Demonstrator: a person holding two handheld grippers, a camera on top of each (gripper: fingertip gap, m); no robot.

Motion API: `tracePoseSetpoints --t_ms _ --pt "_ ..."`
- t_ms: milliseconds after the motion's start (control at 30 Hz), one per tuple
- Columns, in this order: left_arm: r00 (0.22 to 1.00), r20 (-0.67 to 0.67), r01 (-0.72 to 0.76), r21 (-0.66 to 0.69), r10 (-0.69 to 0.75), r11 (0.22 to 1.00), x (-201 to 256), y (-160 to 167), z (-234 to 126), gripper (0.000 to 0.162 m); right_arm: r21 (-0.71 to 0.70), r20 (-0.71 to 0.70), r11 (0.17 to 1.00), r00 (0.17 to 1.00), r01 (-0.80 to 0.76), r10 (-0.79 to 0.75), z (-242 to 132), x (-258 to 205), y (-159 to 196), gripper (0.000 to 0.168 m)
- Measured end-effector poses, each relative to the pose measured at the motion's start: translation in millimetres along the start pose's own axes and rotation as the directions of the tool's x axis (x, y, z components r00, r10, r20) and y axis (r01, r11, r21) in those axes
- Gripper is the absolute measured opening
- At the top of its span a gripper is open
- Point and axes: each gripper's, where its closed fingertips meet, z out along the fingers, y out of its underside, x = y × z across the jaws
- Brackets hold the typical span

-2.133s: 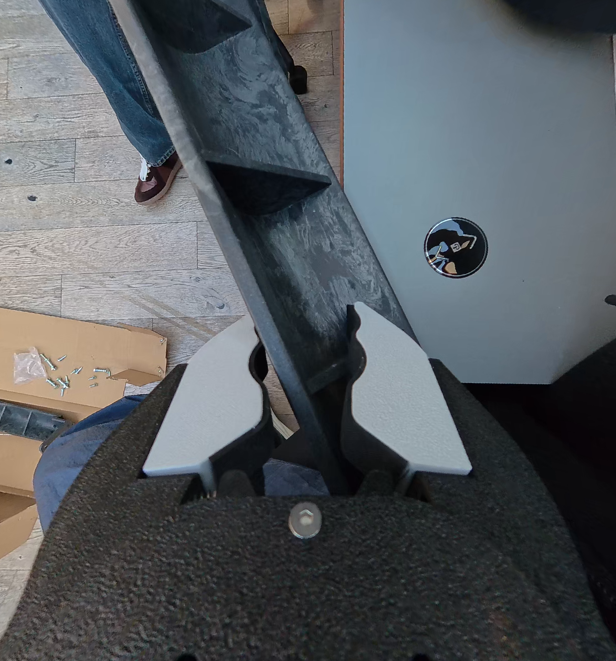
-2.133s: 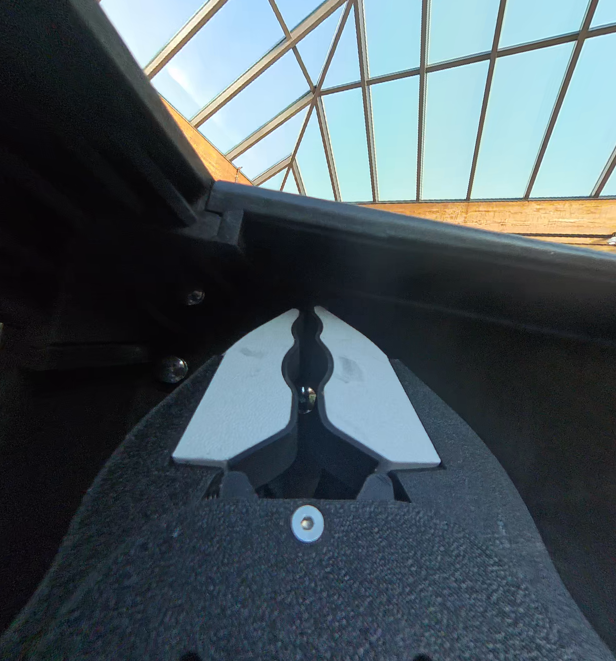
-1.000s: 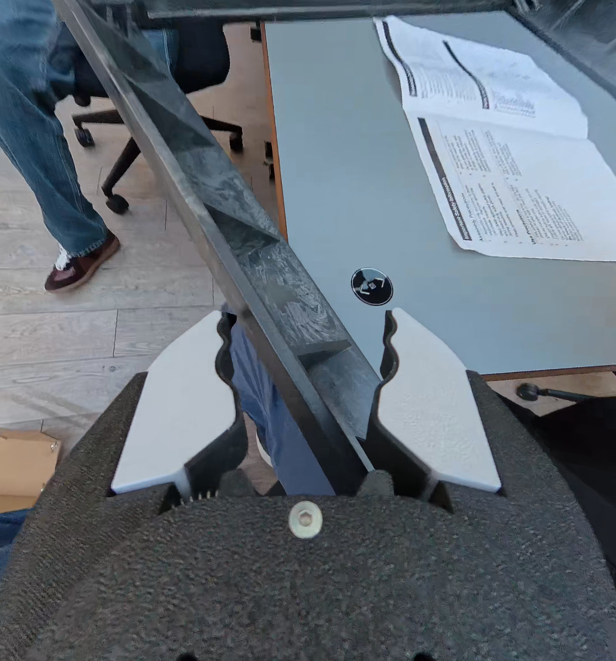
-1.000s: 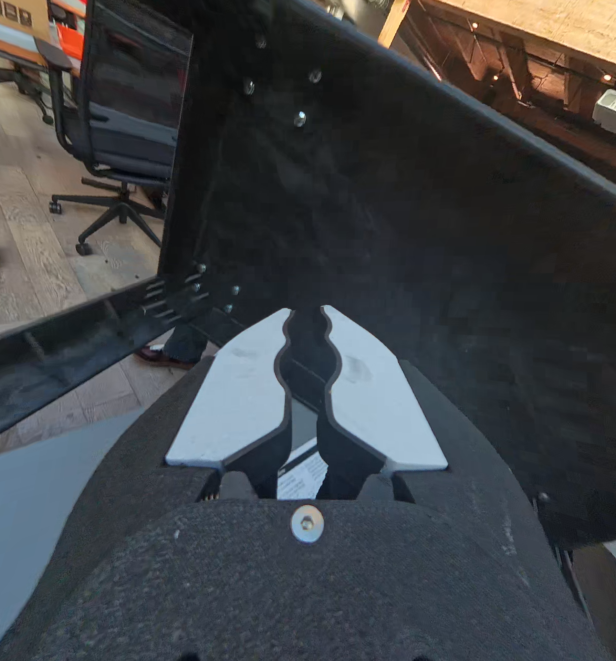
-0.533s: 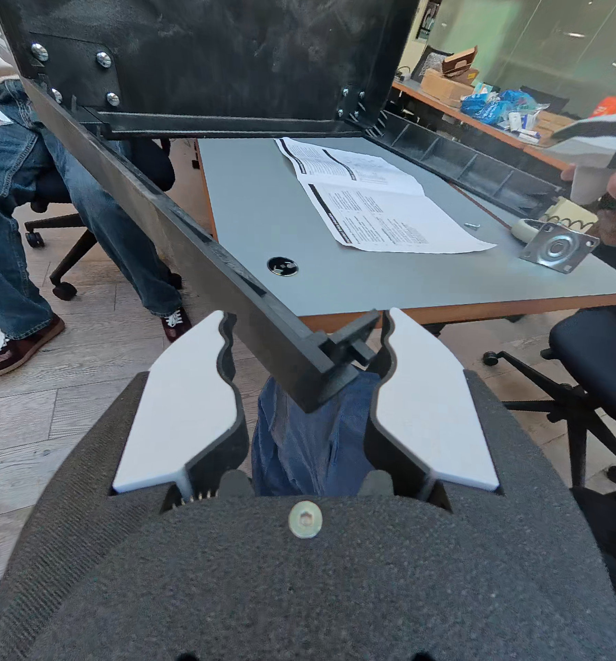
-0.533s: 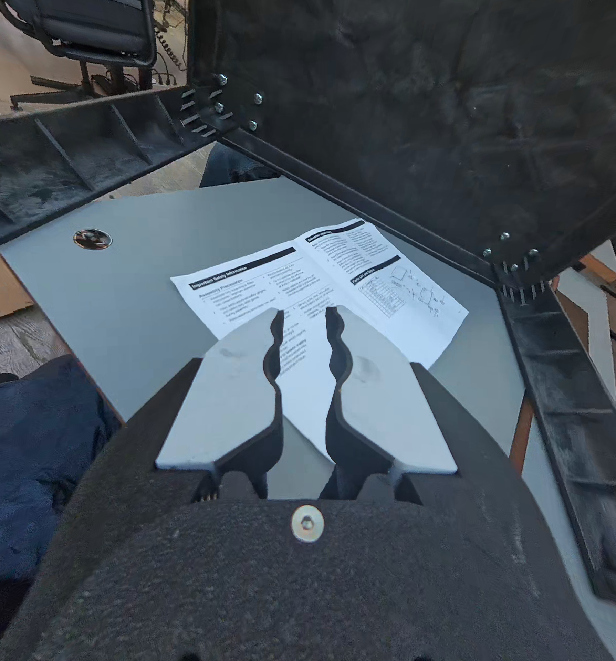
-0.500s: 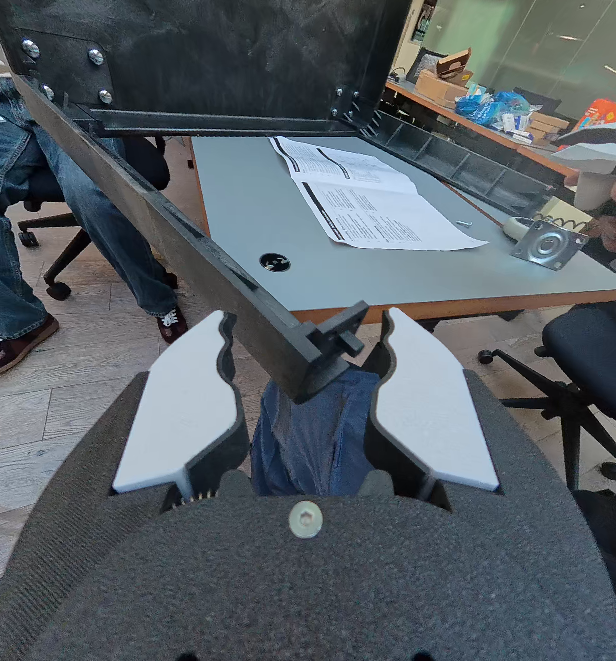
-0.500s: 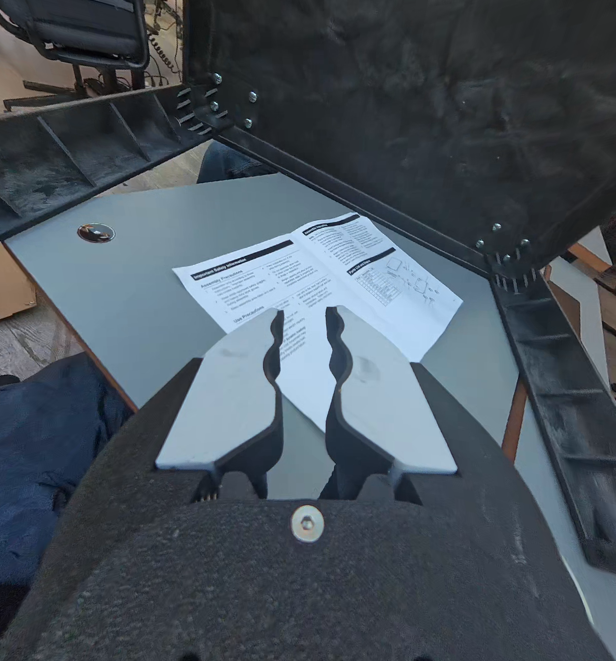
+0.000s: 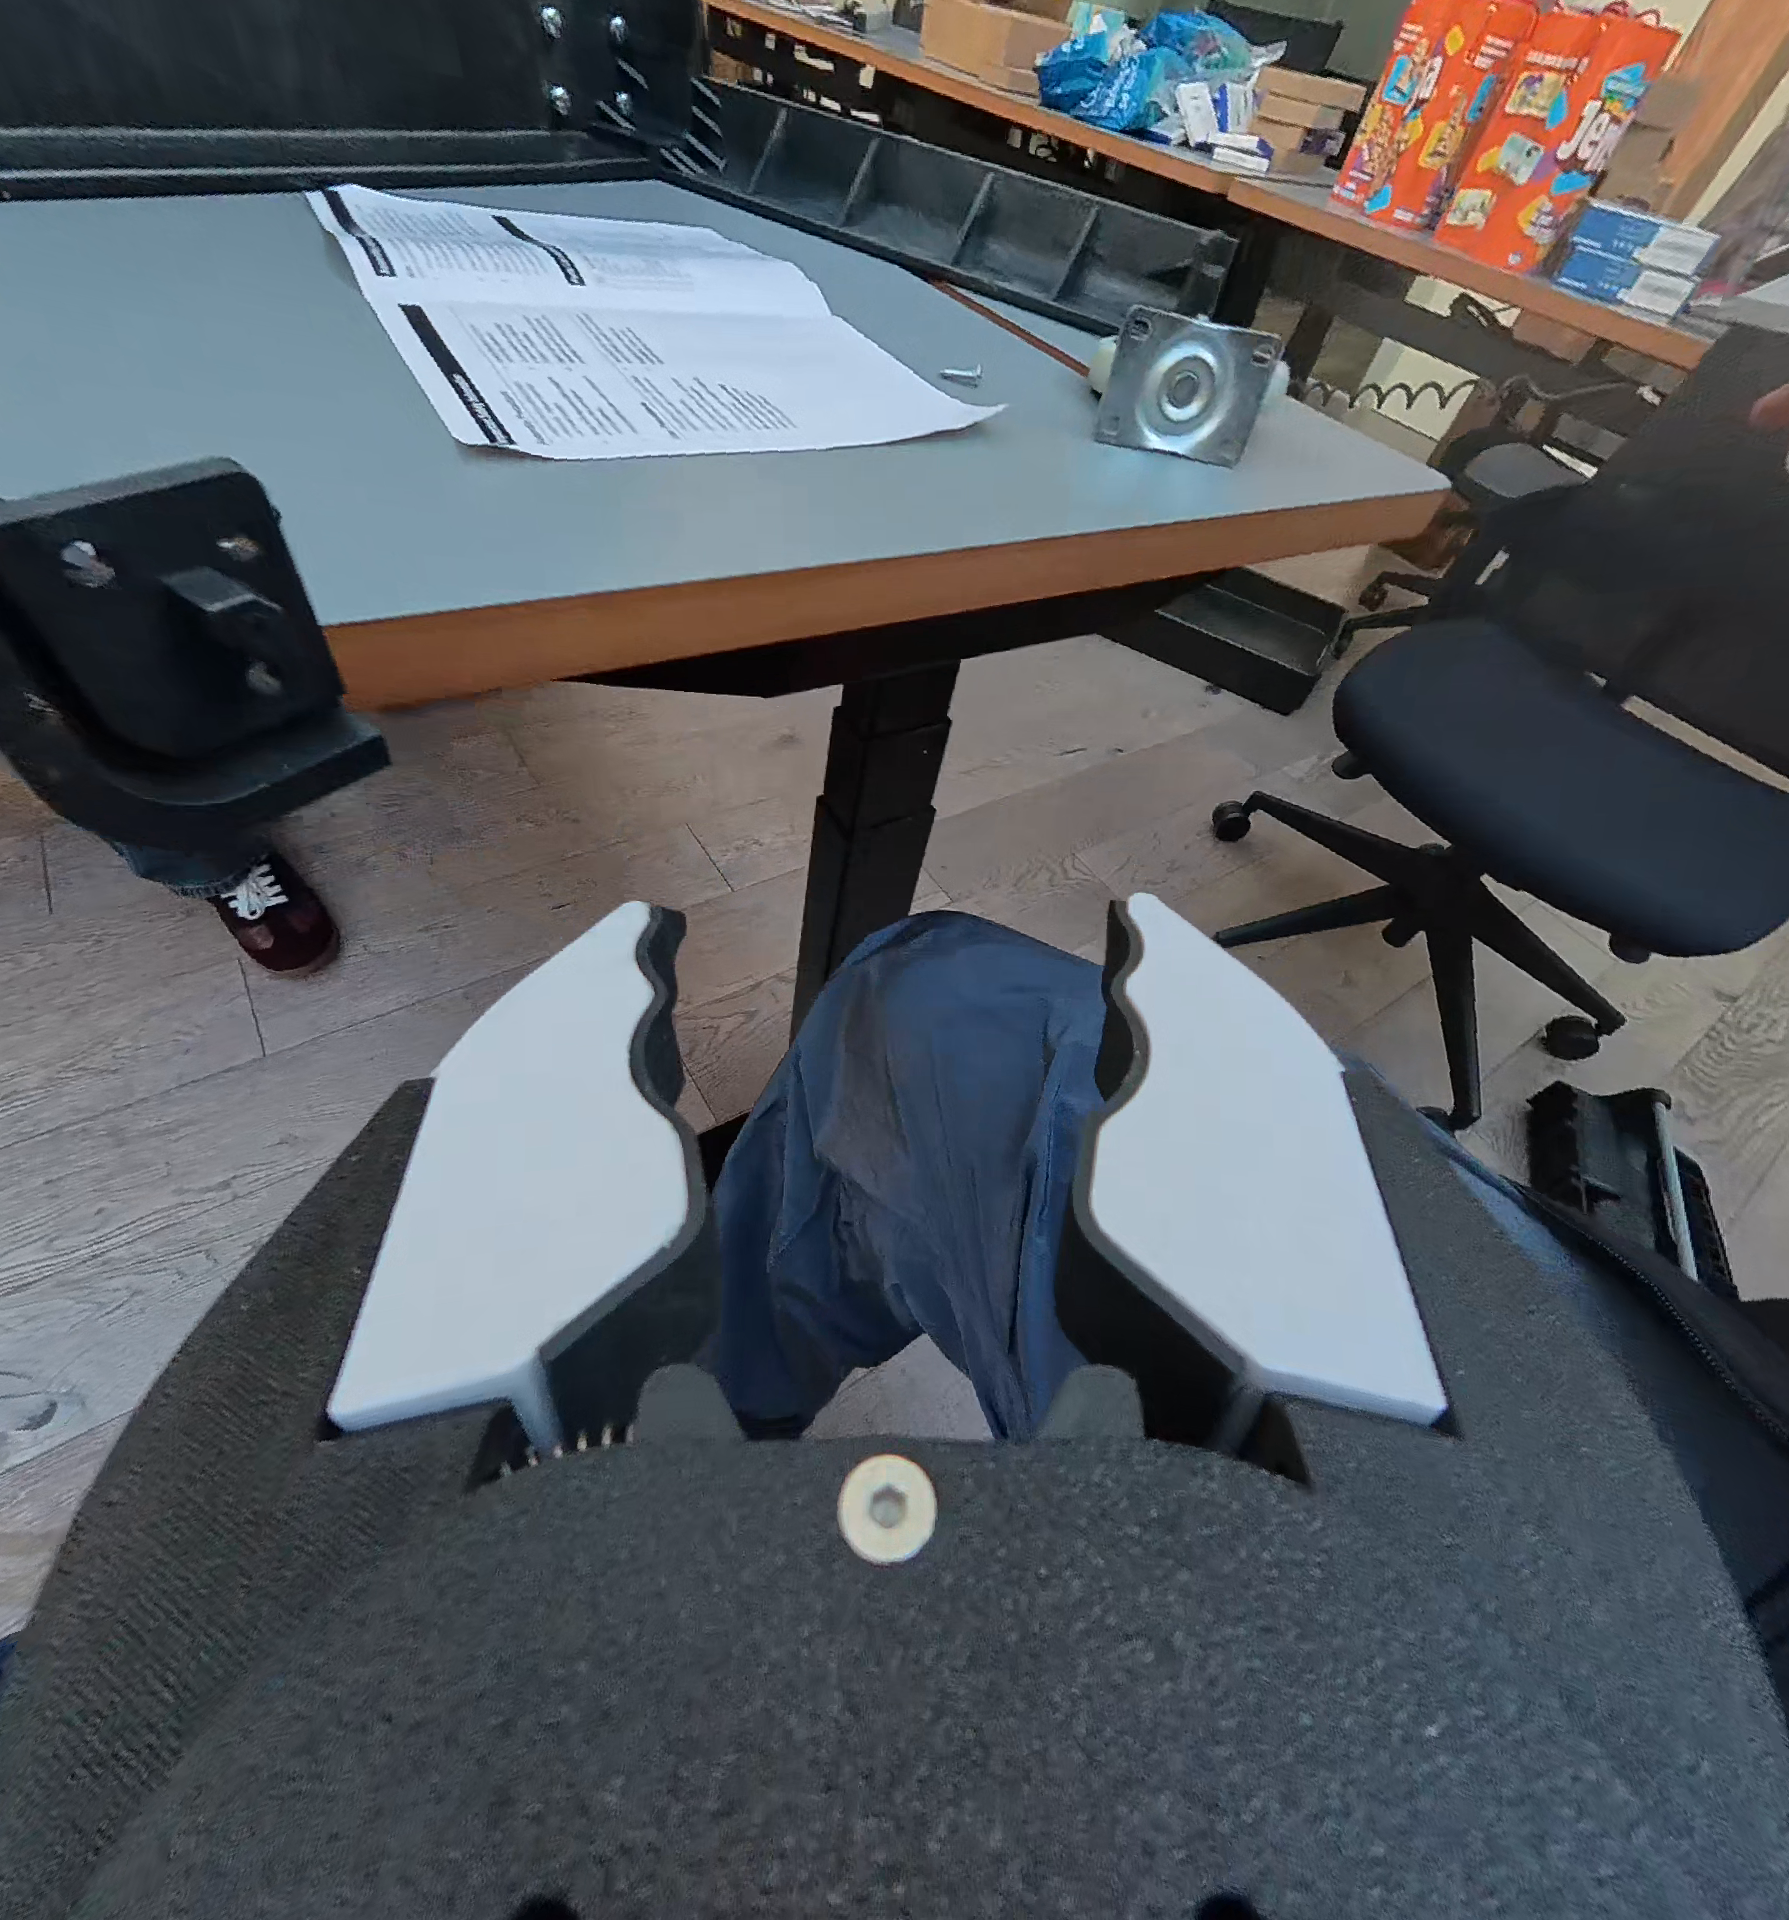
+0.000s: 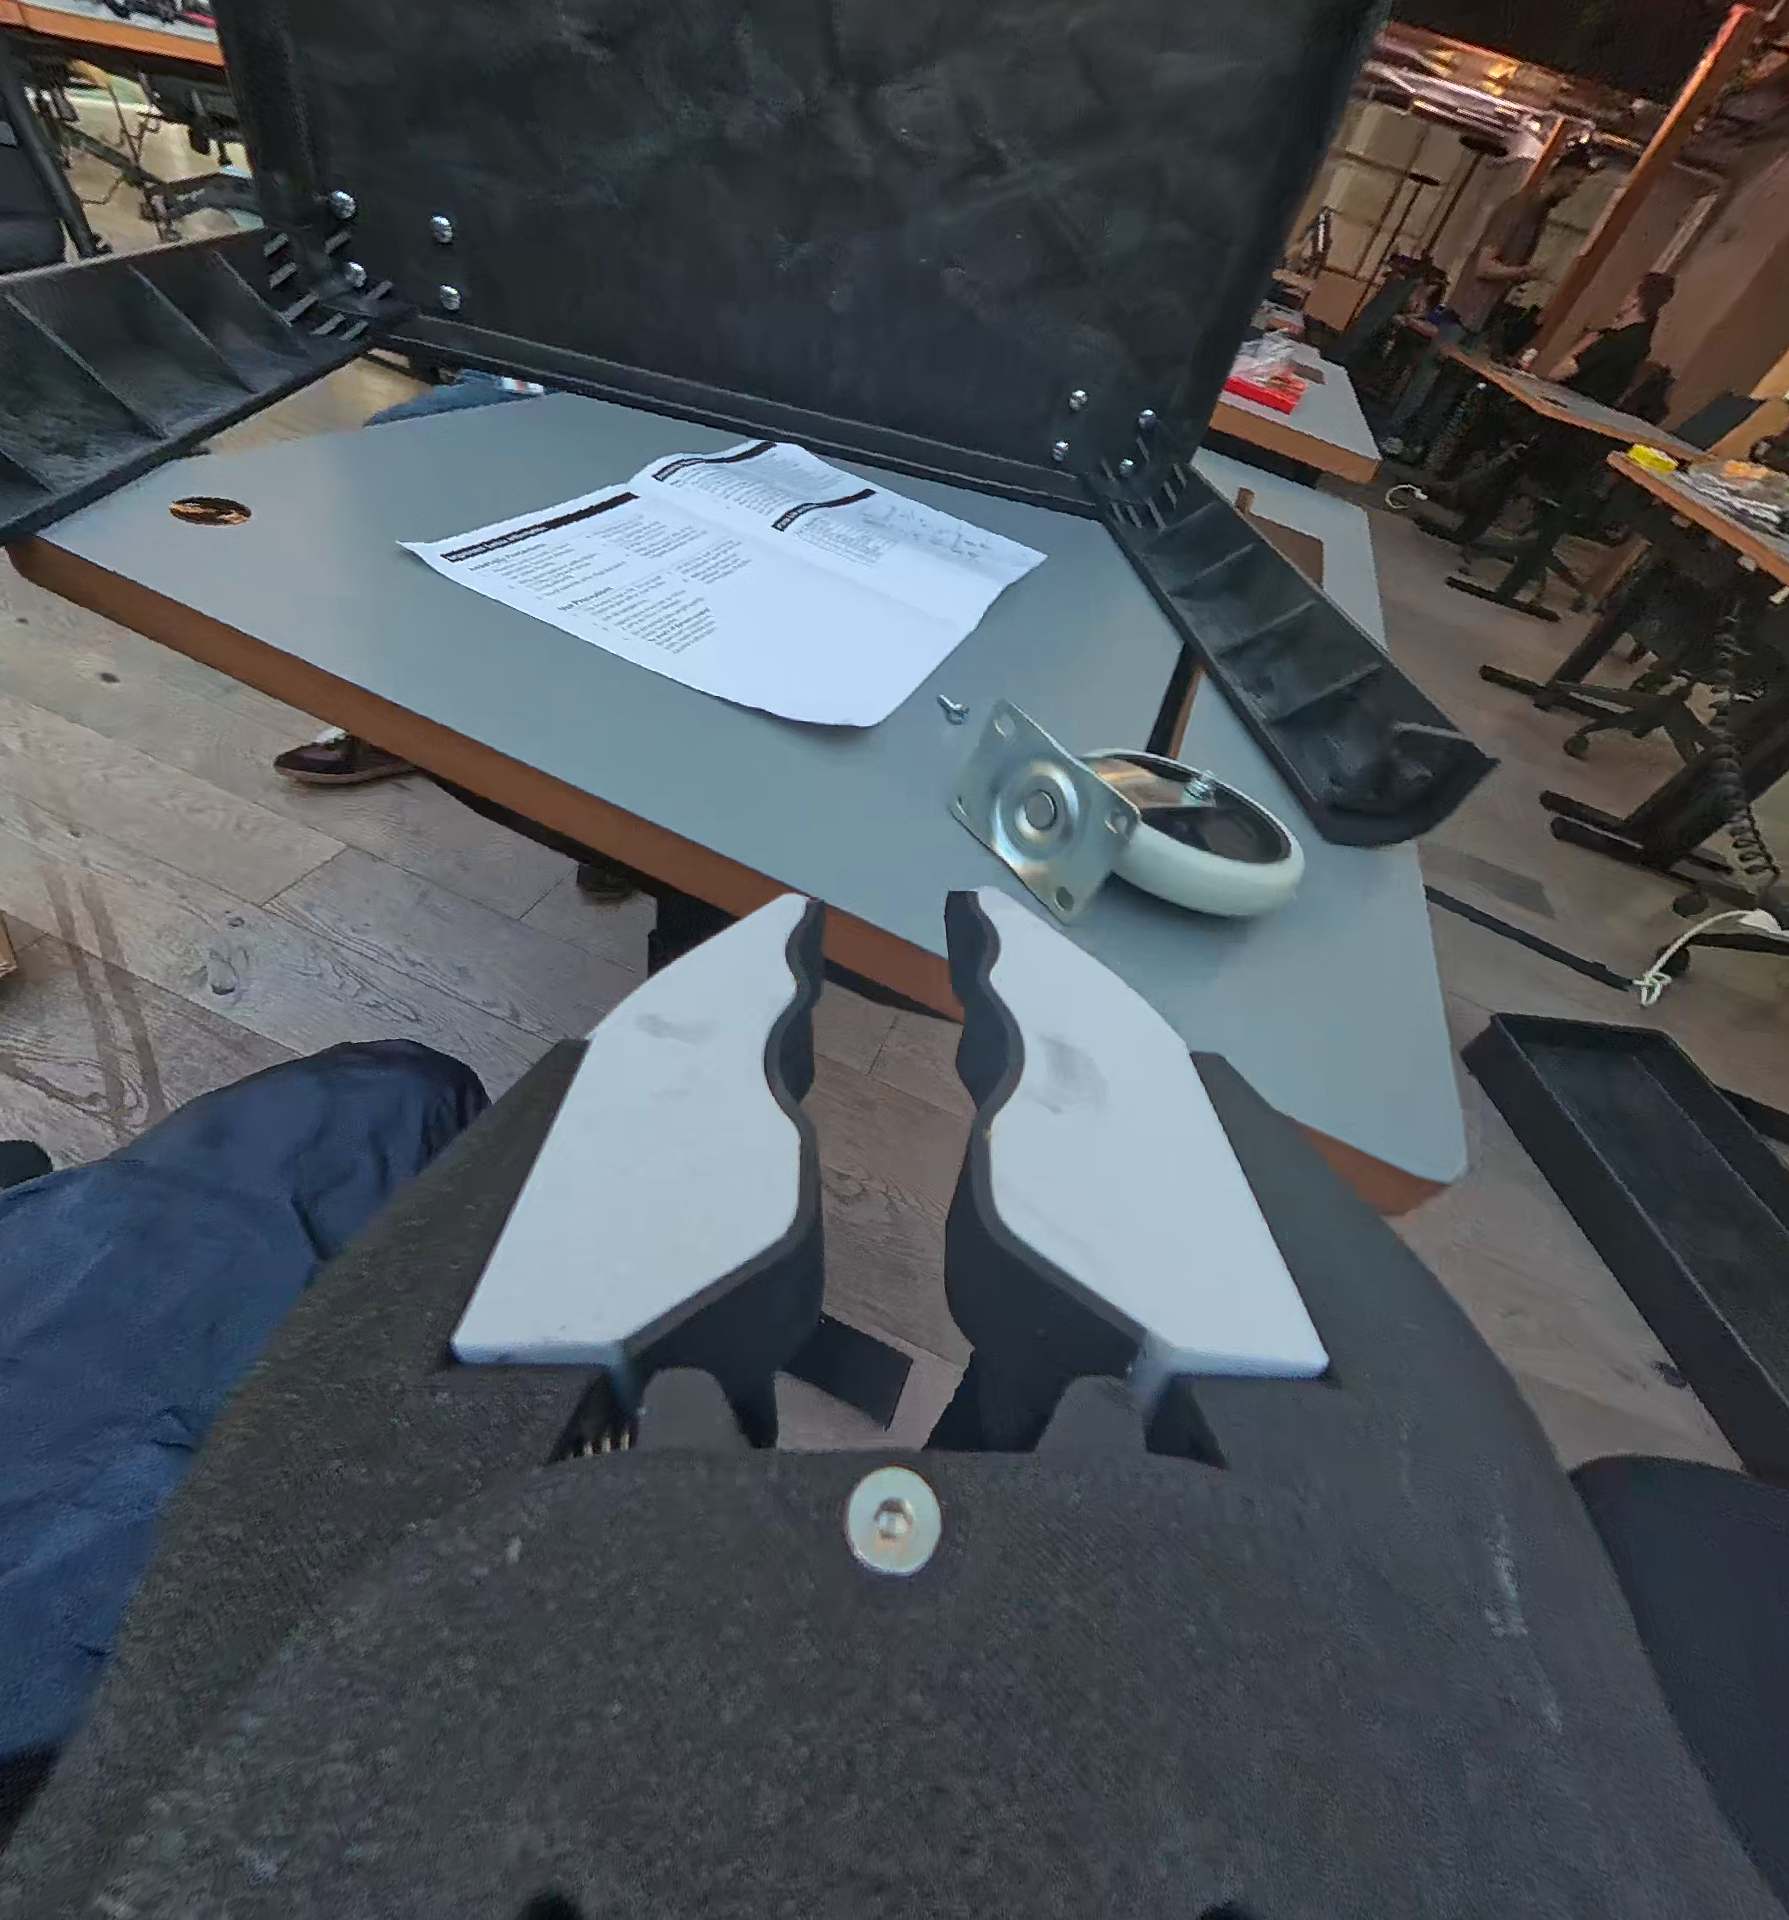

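We hold the left gripper [image 9: 890,925] wide and empty, the right gripper [image 10: 885,914] narrow and empty, near the table [image 10: 869,790] with its caster wheel [image 10: 1129,831].

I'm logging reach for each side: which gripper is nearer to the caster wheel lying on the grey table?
Right. The right gripper hovers off the table's near edge, just short of the caster wheel. The left gripper hangs lower, over a knee, well back from the table.

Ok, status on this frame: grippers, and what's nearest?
Left gripper open, empty, over knee. Right gripper part open, empty, short of caster wheel. Black frame overhangs table.
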Motion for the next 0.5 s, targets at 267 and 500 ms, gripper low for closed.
tracePoseSetpoints --t_ms 267,500 --pt "0.992 -0.055 -0.114 -0.043 0.112 0.993 59 20 -13 0.080 0.056 -0.244 0.989 0.958 -0.140 0.150 -135 50 87 0.023" --pt "0.980 -0.069 -0.191 -0.066 0.186 0.979 84 30 -13 0.082 0.037 -0.402 0.954 0.870 -0.296 0.286 -238 66 186 0.024"
